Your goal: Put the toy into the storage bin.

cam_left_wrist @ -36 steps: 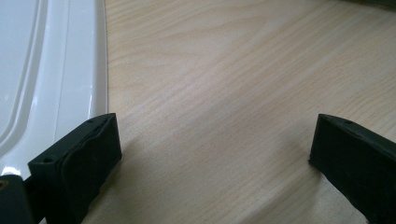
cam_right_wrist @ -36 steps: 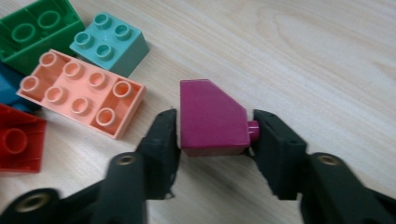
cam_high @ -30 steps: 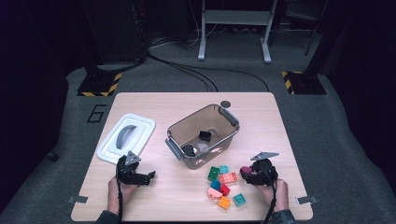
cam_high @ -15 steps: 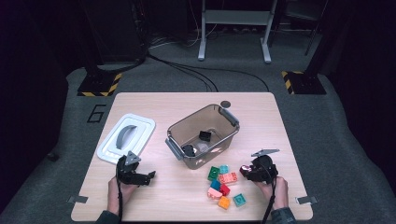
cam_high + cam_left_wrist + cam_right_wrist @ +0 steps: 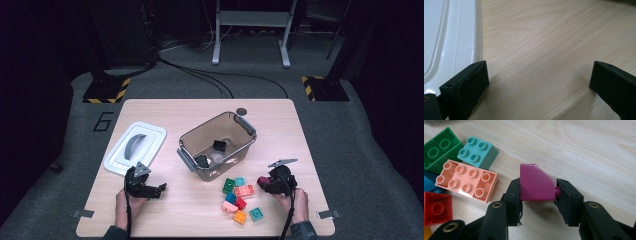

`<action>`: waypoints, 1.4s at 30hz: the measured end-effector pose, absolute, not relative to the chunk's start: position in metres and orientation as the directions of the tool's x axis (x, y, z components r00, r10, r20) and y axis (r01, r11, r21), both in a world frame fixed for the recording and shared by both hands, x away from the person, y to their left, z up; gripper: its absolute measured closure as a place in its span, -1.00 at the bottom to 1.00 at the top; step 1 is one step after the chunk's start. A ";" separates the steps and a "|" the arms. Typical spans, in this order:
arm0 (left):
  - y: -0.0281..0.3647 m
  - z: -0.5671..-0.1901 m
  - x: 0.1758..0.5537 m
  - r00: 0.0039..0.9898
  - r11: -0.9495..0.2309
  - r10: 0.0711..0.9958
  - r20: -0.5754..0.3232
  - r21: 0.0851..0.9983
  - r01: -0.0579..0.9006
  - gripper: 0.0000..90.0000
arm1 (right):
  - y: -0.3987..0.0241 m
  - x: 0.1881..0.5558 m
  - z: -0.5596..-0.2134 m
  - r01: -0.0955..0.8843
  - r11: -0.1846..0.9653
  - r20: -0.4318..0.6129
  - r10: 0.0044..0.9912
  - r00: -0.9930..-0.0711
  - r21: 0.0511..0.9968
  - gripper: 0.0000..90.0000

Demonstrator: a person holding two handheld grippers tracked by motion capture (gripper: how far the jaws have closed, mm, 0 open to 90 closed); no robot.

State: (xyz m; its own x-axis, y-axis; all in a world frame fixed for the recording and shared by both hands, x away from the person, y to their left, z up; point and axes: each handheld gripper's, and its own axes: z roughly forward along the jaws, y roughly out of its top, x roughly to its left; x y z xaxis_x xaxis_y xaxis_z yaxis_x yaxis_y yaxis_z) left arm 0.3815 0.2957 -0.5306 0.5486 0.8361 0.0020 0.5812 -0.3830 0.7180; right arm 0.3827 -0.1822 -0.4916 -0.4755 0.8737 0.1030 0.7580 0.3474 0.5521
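- Nearest the person, the right tool [image 5: 537,192] is clamped on a magenta brick [image 5: 536,182]: a glossy plastic piece with one corner cut off at a slant, lying on its side so a stud presses into one pad. The jaws have just been closing on it, and it sits low over the table just right of the loose bricks.
- The left tool [image 5: 536,82] rests with its jaws wide apart, nothing but bare wood between the matte black pads.
- The table [image 5: 320,150] is pale wood with a fine wavy grain (smooth, lightly sheened).
- Beside the magenta piece lies a cluster of studded plastic bricks: a long pink brick [image 5: 466,180], a teal brick [image 5: 477,151], a green brick [image 5: 439,148] and a red brick [image 5: 436,207].
- Just beside the left tool lies a white lid [image 5: 135,147], glossy, rounded at the corners, with a grey arched handle.
- Mid-table stands a translucent grey bin [image 5: 217,145], rectangular, with small dark pieces inside.
- Beyond the table: grey carpet, trailing black cables, yellow-black striped bases and a metal frame in a dim room.
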 end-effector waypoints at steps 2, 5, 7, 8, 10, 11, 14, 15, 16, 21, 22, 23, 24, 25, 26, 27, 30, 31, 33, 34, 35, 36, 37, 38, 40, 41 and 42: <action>0.296 -0.531 0.382 0.549 -0.384 0.836 0.002 0.718 0.581 -0.95 | -0.183 0.382 -0.490 0.755 0.335 0.112 0.874 -0.472 0.564 0.26; 0.296 -0.531 0.382 0.549 -0.383 0.836 0.002 0.718 0.581 -0.95 | -0.185 0.383 -0.485 0.745 0.321 0.113 0.877 -0.467 0.584 0.26; 0.296 -0.531 0.382 0.549 -0.383 0.836 0.002 0.718 0.581 -0.95 | -0.187 0.384 -0.481 0.735 0.319 0.112 0.875 -0.471 0.598 0.27; 0.296 -0.531 0.382 0.548 -0.383 0.836 0.002 0.718 0.582 -0.95 | -0.188 0.385 -0.479 0.730 0.309 0.121 0.874 -0.471 0.610 0.26; 0.296 -0.531 0.382 0.549 -0.384 0.836 0.002 0.718 0.581 -0.95 | -0.188 0.387 -0.473 0.723 0.301 0.119 0.876 -0.467 0.622 0.26; 0.296 -0.531 0.382 0.549 -0.384 0.836 0.002 0.718 0.581 -0.95 | -0.189 0.388 -0.470 0.719 0.301 0.123 0.873 -0.472 0.627 0.26; 0.296 -0.531 0.382 0.549 -0.383 0.836 0.002 0.718 0.581 -0.95 | -0.191 0.392 -0.462 0.704 0.300 0.118 0.870 -0.478 0.644 0.27; 0.296 -0.531 0.382 0.549 -0.384 0.836 0.002 0.718 0.581 -0.95 | -0.192 0.394 -0.460 0.700 0.304 0.119 0.866 -0.487 0.647 0.26; 0.296 -0.531 0.382 0.550 -0.384 0.835 0.003 0.718 0.581 -0.95 | -0.192 0.396 -0.457 0.696 0.302 0.115 0.867 -0.484 0.651 0.26; 0.296 -0.531 0.382 0.550 -0.385 0.835 0.004 0.719 0.579 -0.95 | -0.196 0.406 -0.446 0.679 0.295 0.119 0.862 -0.492 0.672 0.26; 0.296 -0.531 0.382 0.547 -0.380 0.837 0.000 0.721 0.580 -0.95 | -0.196 0.408 -0.442 0.687 0.279 0.132 0.867 -0.481 0.671 0.27; 0.296 -0.531 0.382 0.549 -0.383 0.836 0.002 0.719 0.580 -0.95 | -0.196 0.410 -0.439 0.679 0.286 0.126 0.863 -0.489 0.677 0.27; 0.296 -0.530 0.382 0.553 -0.388 0.833 0.000 0.713 0.584 -0.95 | -0.196 0.411 -0.437 0.672 0.285 0.123 0.863 -0.491 0.683 0.27; 0.296 -0.530 0.382 0.551 -0.385 0.834 -0.001 0.714 0.584 -0.95 | -0.196 0.412 -0.434 0.672 0.284 0.123 0.864 -0.489 0.684 0.27; 0.296 -0.530 0.382 0.551 -0.385 0.834 -0.001 0.714 0.584 -0.95 | -0.196 0.413 -0.431 0.668 0.286 0.120 0.863 -0.491 0.687 0.27; 0.296 -0.530 0.382 0.552 -0.388 0.834 0.001 0.713 0.585 -0.95 | -0.196 0.415 -0.427 0.663 0.287 0.114 0.863 -0.493 0.691 0.27; 0.296 -0.530 0.382 0.551 -0.385 0.834 -0.001 0.714 0.584 -0.95 | -0.196 0.419 -0.418 0.655 0.288 0.108 0.863 -0.494 0.699 0.27; 0.296 -0.530 0.382 0.551 -0.384 0.835 -0.001 0.715 0.584 -0.95 | -0.196 0.421 -0.414 0.653 0.292 0.107 0.860 -0.498 0.699 0.27; 0.296 -0.530 0.382 0.551 -0.384 0.835 -0.001 0.715 0.584 -0.95 | -0.196 0.425 -0.409 0.647 0.297 0.095 0.862 -0.498 0.702 0.27; 0.296 -0.530 0.382 0.553 -0.389 0.833 0.001 0.713 0.584 -0.95 | -0.195 0.426 -0.406 0.651 0.294 0.100 0.862 -0.496 0.700 0.27; 0.296 -0.530 0.382 0.552 -0.386 0.834 -0.001 0.714 0.584 -0.95 | -0.195 0.428 -0.403 0.641 0.299 0.091 0.860 -0.502 0.707 0.27; 0.296 -0.530 0.382 0.551 -0.384 0.835 -0.002 0.715 0.584 -0.95 | -0.194 0.429 -0.400 0.639 0.304 0.087 0.859 -0.504 0.706 0.27; 0.296 -0.530 0.382 0.551 -0.385 0.835 -0.001 0.715 0.584 -0.95 | -0.194 0.430 -0.398 0.637 0.303 0.086 0.859 -0.504 0.709 0.27; 0.296 -0.530 0.382 0.551 -0.384 0.835 -0.002 0.715 0.584 -0.95 | -0.193 0.432 -0.395 0.634 0.302 0.082 0.861 -0.503 0.712 0.27; 0.296 -0.530 0.382 0.552 -0.386 0.834 -0.001 0.714 0.584 -0.95 | -0.192 0.434 -0.391 0.627 0.309 0.075 0.858 -0.508 0.715 0.26; 0.296 -0.530 0.382 0.553 -0.388 0.833 0.001 0.713 0.584 -0.95 | -0.192 0.435 -0.388 0.633 0.308 0.076 0.860 -0.504 0.711 0.27; 0.296 -0.530 0.382 0.552 -0.386 0.834 -0.001 0.714 0.584 -0.95 | -0.191 0.437 -0.386 0.626 0.311 0.071 0.858 -0.508 0.715 0.27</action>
